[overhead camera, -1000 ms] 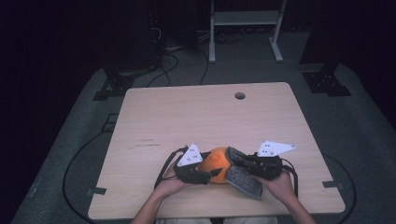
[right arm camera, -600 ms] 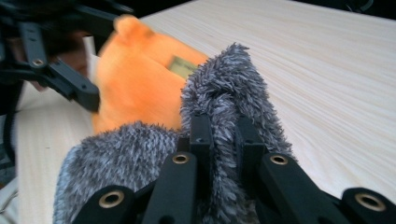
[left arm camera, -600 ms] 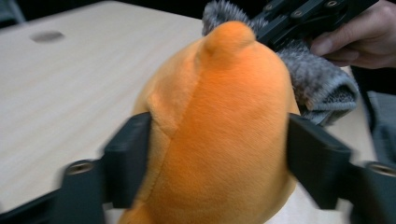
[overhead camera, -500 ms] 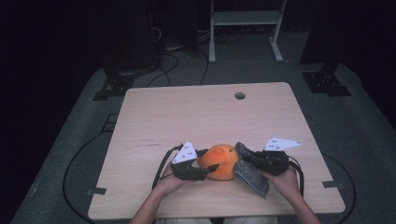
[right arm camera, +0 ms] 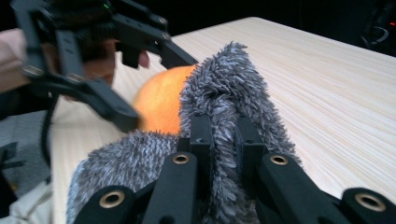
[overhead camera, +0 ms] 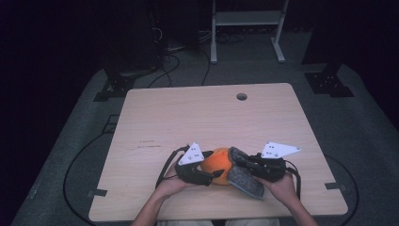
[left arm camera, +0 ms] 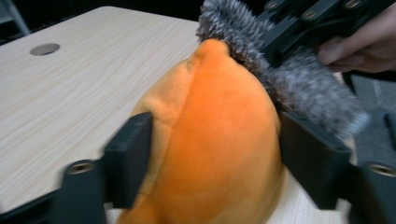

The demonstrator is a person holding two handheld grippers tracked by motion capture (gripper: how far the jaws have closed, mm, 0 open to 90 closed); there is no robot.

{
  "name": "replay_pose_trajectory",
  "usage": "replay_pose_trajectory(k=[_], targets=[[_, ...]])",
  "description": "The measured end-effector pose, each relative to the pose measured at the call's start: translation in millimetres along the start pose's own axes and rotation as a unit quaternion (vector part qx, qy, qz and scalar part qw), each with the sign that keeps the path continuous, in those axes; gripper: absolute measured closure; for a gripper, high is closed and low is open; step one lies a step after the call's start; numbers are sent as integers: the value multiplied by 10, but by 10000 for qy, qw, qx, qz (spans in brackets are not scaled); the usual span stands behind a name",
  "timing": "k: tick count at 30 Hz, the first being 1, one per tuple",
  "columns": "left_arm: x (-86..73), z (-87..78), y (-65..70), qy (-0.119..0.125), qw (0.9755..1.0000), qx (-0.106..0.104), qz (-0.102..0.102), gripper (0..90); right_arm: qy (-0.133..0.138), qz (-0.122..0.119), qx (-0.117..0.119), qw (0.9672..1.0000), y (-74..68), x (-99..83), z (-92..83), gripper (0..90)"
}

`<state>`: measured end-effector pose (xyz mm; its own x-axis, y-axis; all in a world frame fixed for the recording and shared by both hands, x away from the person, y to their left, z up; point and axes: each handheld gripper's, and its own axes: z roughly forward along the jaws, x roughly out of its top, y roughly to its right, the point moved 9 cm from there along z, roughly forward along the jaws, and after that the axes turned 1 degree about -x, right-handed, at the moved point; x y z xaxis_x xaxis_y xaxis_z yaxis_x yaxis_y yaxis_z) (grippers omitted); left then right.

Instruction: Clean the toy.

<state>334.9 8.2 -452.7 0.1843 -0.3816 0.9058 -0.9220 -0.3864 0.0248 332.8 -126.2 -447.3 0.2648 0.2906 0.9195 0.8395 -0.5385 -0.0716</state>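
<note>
An orange plush toy (overhead camera: 218, 160) lies near the table's front edge between the person's two hands. My left gripper (overhead camera: 211, 175) reaches it from the left. In the left gripper view the plush (left arm camera: 219, 116) fills the gap of my left gripper (left arm camera: 215, 149), with both pads against its sides; these jaws have just been opening. A grey furry piece (overhead camera: 245, 180) joins the plush on its right. My right gripper (overhead camera: 241, 162) is shut on that fur (right arm camera: 229, 79), pinching a fold of it between the jaws (right arm camera: 224, 135). The orange plush (right arm camera: 161, 100) sits just behind.
The wooden table (overhead camera: 188, 117) has a round cable hole (overhead camera: 241, 96) near its far edge. Beyond it stand a white metal frame (overhead camera: 244, 19), black stand bases (overhead camera: 327, 82) and loose cables (overhead camera: 174, 61) on the grey floor.
Both hands stay at the front edge. The plush and grey fur have shifted slightly between the grippers, and the left gripper has tilted a little around the plush.
</note>
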Motion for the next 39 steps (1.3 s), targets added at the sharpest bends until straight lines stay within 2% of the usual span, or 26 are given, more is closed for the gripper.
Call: replay_pose_trajectory(k=[2, 4, 6, 8, 10, 12, 15, 16, 18, 19, 21, 22, 24, 25, 27, 29, 30, 31, 33, 36, 37, 39], targets=[[-11, -23, -42, 105, 9999, -43, -117, 162, 18, 103, -22, 9999, 46, -23, -4, 805], [-94, -13, -86, -34, 9999, -43, -135, 114, 18, 140, -81, 9999, 88, -34, -13, 805], [-198, 37, -114, -188, 9996, -52, -195, 114, 38, 203, -75, 9998, 114, -44, -20, 805], [-228, 76, -103, -94, 9997, -105, -179, 152, 34, 249, -74, 9997, 133, -62, -22, 805], [-184, 58, -108, 60, 10000, 54, -41, 264, 55, 270, -138, 9995, 170, -79, -30, 804], [-146, 50, -107, 112, 9998, 178, -48, 344, 58, 409, -195, 9990, 238, -101, -52, 804], [-49, -10, -105, 177, 9995, 276, -39, 383, -110, 575, -433, 9973, 373, -183, -78, 804], [-32, -30, -108, 148, 9995, 290, -36, 389, -83, 623, -479, 9969, 399, -182, -102, 804], [-9, -64, -110, 27, 9994, 330, -64, 393, 149, 614, -357, 9974, 350, -96, -144, 804], [-14, -67, -101, -68, 9994, 330, -33, 394, 273, 513, -271, 9979, 293, -29, -166, 804], [-8, -49, -74, -79, 9995, 311, -25, 396, 481, 350, -2, 9982, 139, 91, -172, 804], [-5, -38, -65, -89, 9995, 306, -61, 396, 490, 225, 72, 9985, 69, 118, -151, 804], [-11, -25, -54, -135, 9994, 329, -51, 398, 354, -12, 7, 9994, -5, 100, -81, 804], [-22, -21, -61, -142, 9993, 348, -65, 399, 320, -18, -22, 9995, -1, 76, -58, 804], [-26, -30, -87, -98, 9991, 382, -163, 402, 249, 124, -84, 9996, 84, 17, -40, 804], [-25, -48, -116, -56, 9990, 353, -267, 402, 30, 202, -367, 9991, 218, -78, -43, 804], [-23, -54, -124, -27, 9989, 337, -318, 402, -45, 269, -409, 9988, 259, -120, -50, 804], [-22, -58, -130, -48, 9988, 335, -348, 402, -4, 309, -403, 9987, 267, -126, -65, 804], [-6, -65, -133, -55, 9987, 352, -373, 402, 193, 246, -279, 9991, 193, -40, -101, 804], [9, -54, -124, -127, 9985, 371, -393, 402, 438, -57, 85, 9990, -38, 125, -115, 803], [11, -54, -122, -147, 9983, 383, -418, 401, 413, -162, 168, 9989, -102, 141, -94, 803], [13, -57, -115, -152, 9983, 378, -424, 396, 259, -309, 129, 9991, -148, 104, -32, 804]])
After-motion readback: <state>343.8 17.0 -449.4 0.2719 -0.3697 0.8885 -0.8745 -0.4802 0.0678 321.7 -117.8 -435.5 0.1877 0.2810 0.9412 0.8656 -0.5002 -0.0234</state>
